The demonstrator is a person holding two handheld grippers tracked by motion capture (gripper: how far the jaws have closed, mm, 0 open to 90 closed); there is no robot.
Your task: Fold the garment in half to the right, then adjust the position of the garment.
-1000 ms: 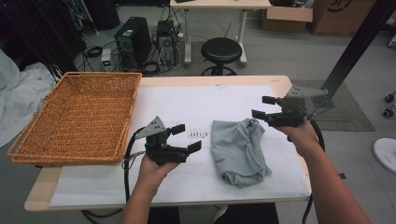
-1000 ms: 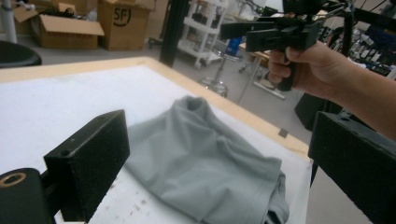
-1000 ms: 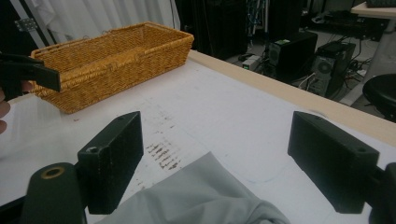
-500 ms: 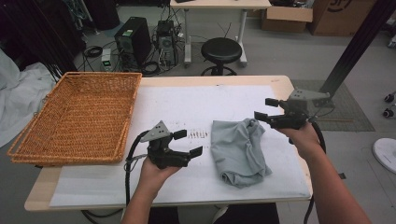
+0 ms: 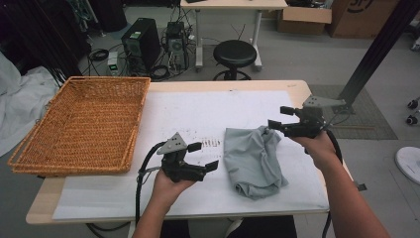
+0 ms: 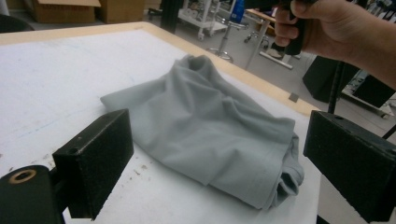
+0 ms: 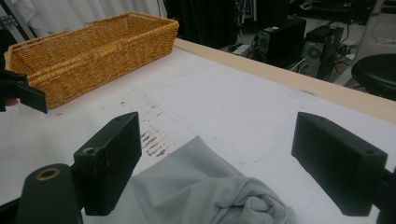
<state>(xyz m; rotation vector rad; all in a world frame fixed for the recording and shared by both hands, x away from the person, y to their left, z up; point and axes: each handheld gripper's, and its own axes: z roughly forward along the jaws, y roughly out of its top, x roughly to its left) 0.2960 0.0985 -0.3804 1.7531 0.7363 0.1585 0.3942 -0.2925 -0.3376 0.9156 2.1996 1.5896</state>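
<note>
A crumpled grey cloth [image 5: 253, 158] lies on the white sheet [image 5: 198, 114] that covers the table, right of centre. My left gripper [image 5: 204, 156] is held just left of the cloth, open, its jaws pointing at it with nothing between them. My right gripper [image 5: 280, 117] hovers open over the cloth's far right corner. In the left gripper view the cloth [image 6: 210, 126] lies ahead between the wide-apart jaws, and the person's right hand [image 6: 327, 28] is beyond it. In the right gripper view the cloth [image 7: 201, 196] bunches low between the jaws.
A wicker basket [image 5: 109, 78] sits at the table's left end, also seen as the basket [image 7: 93, 51] in the right gripper view. Dark smudges [image 5: 210, 143] mark the sheet near the cloth. A stool [image 5: 234, 52] and computer towers [image 5: 143, 47] stand on the floor behind the table.
My left gripper has shifted right, closer to the cloth. My right gripper has dropped slightly toward the cloth's far corner. The cloth has not moved.
</note>
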